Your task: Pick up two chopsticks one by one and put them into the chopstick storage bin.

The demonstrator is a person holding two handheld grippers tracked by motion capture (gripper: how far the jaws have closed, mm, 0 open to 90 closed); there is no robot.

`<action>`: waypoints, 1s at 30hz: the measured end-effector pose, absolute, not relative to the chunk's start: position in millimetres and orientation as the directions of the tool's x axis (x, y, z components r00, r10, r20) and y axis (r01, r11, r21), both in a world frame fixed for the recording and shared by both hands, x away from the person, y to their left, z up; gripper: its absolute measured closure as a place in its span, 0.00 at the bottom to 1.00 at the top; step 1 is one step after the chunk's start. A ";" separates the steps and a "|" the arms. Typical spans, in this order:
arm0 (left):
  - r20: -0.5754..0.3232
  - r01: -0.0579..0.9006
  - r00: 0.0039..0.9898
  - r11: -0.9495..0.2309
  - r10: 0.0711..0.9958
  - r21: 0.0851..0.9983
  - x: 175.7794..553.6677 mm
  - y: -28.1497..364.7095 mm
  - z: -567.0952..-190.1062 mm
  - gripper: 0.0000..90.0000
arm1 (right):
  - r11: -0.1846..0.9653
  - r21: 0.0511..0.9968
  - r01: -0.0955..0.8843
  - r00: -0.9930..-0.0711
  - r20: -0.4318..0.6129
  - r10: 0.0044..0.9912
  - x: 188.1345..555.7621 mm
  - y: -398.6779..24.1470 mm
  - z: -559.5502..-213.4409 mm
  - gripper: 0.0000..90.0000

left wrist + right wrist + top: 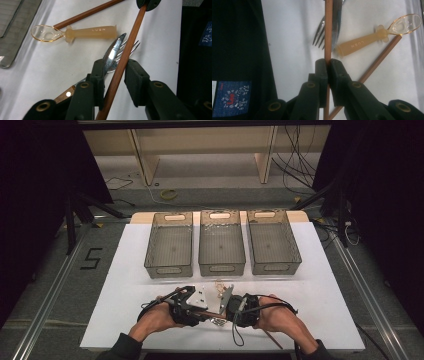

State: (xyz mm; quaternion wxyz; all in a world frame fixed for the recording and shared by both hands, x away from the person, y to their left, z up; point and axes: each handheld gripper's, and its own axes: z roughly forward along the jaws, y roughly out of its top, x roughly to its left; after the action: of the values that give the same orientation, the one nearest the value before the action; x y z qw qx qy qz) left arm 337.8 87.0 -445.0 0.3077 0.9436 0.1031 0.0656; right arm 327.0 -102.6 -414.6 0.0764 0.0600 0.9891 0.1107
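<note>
While both grippers meet at the table's (125,270) near edge, one brown chopstick (120,70) spans them.
Left gripper (192,307), jaws part-spread astride it, pads not visibly pressing; right gripper (328,68), at its 3 o'clock, pinches it; knife (112,53) and fork (318,32) lie beneath.

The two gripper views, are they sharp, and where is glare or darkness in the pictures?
Left gripper view: spoon and knife sharp, glare on the blade, near jaws soft. Right gripper view: chopstick sharp, bright table, dark strip at left. High view: lit table, black surroundings, hands small and dim.
</note>
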 end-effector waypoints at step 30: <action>0.012 0.201 0.966 -0.782 0.256 0.590 342.8 98.2 -448.8 0.92 | 0.888 0.404 0.221 -0.949 -0.120 0.291 342.8 -127.4 -395.0 0.62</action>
State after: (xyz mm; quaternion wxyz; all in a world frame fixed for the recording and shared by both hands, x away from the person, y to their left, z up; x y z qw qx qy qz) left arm 342.8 98.2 -448.8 0.3069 0.9429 0.1212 0.0455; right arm 342.8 -127.4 -395.0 0.0890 0.1322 0.9674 0.1966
